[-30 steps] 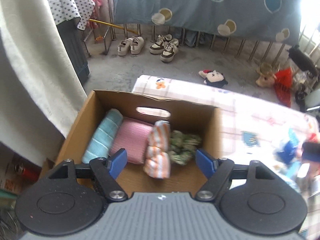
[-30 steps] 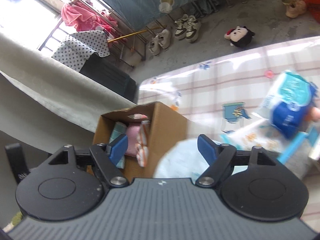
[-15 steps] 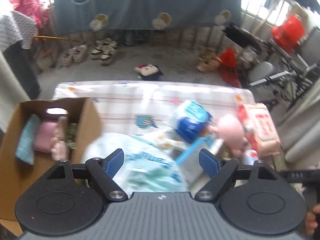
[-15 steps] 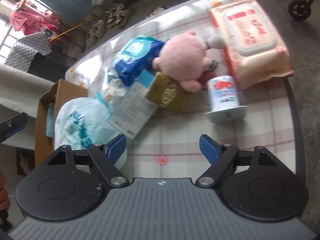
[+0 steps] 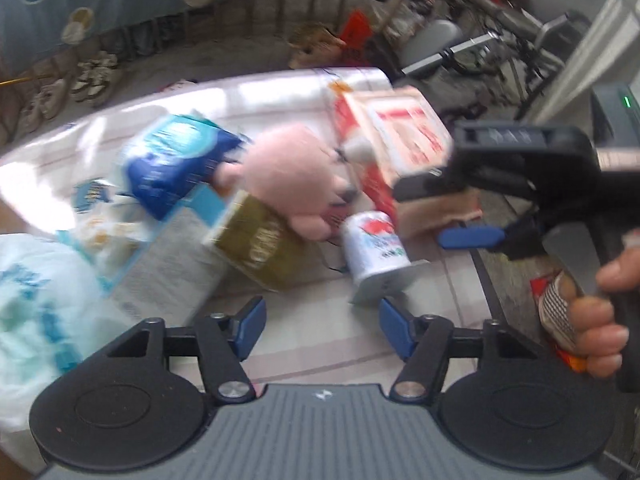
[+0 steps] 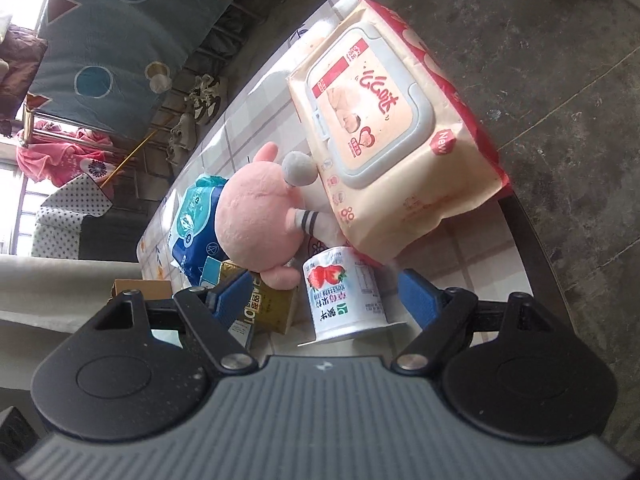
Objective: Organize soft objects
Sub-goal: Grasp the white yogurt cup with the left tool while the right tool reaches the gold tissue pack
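Note:
A pink plush toy (image 6: 256,220) (image 5: 292,184) lies mid-table against a large peach wet-wipes pack (image 6: 384,132) (image 5: 396,132). A blue soft pack (image 5: 176,164) (image 6: 192,220) sits behind the toy, and a white plastic bag (image 5: 32,300) lies at the near left. My left gripper (image 5: 322,330) hovers over bare tablecloth in front of the pile; its jaws are closing with nothing between them. My right gripper (image 6: 326,298) stands open, with a strawberry yogurt cup (image 6: 344,292) (image 5: 376,256) lying in line with the gap, untouched by the pads.
A gold box (image 5: 260,244) (image 6: 268,304) and a flat printed pack (image 5: 172,264) lie beside the toy. A corner of the cardboard box (image 6: 140,286) shows at the left. The table's right edge (image 6: 528,248) drops to concrete floor. A hand (image 5: 600,320) holds the right gripper's handle.
Both grippers have swung away from the cardboard box to the right and lower, over the pile on the table. The left jaws stand narrower than before.

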Available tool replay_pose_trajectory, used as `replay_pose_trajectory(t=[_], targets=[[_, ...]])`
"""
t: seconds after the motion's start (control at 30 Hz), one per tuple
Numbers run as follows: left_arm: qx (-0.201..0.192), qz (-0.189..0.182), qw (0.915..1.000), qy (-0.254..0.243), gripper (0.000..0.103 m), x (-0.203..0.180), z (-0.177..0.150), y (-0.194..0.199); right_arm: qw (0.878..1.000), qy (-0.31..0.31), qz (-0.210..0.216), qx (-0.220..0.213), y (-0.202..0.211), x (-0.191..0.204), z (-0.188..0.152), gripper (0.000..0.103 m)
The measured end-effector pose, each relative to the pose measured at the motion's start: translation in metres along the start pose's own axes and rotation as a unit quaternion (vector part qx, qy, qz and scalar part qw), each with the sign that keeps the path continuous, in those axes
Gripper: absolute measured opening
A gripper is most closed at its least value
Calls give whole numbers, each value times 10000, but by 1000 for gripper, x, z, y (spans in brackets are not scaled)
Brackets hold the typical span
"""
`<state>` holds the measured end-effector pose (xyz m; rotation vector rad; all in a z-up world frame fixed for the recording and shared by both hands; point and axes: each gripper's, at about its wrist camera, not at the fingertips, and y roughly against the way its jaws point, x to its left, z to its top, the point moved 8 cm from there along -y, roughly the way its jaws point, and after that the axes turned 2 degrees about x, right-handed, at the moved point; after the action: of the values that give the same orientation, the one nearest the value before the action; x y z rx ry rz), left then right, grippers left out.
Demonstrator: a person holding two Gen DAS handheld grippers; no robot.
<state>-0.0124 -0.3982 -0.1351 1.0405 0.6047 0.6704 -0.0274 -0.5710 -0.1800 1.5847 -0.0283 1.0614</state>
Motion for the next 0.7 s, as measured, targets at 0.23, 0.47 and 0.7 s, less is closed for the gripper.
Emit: replay_pose_trajectory(t=[0.23,0.47,0.7], targets=[[169,107,9977,-649,59,-36,-1,-61,9976,245,98,638,-32,-5,-3,72],[287,70,9966,-774,46,-40,-1,-84,9926,38,336,1165,-57,-12,-15,48],[610,-131,9968,-501,39,-28,-18,-58,9877,-388,322,1480,-57,-11,-32,48]])
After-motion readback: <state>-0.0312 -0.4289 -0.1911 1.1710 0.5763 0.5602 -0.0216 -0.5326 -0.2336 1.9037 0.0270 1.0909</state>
